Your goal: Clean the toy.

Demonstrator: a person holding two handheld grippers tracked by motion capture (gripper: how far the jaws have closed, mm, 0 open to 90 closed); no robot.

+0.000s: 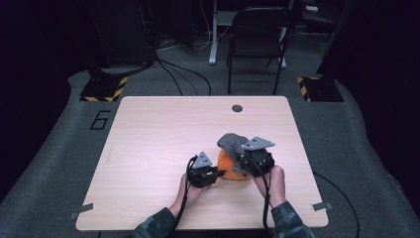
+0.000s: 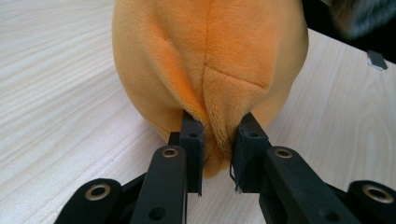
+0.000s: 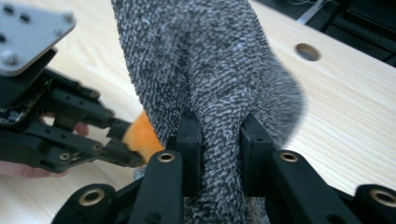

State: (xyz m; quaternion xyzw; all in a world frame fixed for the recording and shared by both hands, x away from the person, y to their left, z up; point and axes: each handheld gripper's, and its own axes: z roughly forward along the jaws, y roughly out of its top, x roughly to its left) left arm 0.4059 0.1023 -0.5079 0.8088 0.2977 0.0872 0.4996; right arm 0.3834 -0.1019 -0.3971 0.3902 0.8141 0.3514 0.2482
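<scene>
An orange plush ball (image 1: 231, 165) rests on the wooden table (image 1: 163, 129), near its front edge. My left gripper (image 1: 214, 173) is shut on a fold of the plush ball (image 2: 210, 60), its pads (image 2: 192, 140) pinching a seam low on the side. A grey knitted sock-like cloth (image 1: 232, 142) lies over the ball's top right. My right gripper (image 1: 246, 159) is shut on the grey cloth (image 3: 210, 70), which bunches between its pads (image 3: 189, 135). The orange ball (image 3: 140, 135) peeks out beneath the cloth, with the left gripper (image 3: 119, 140) beside it.
A round cable hole (image 1: 237, 108) sits near the table's far edge. A folding chair (image 1: 257, 34) and cables stand on the floor behind the table. Tape tabs (image 1: 321, 206) mark the front corners.
</scene>
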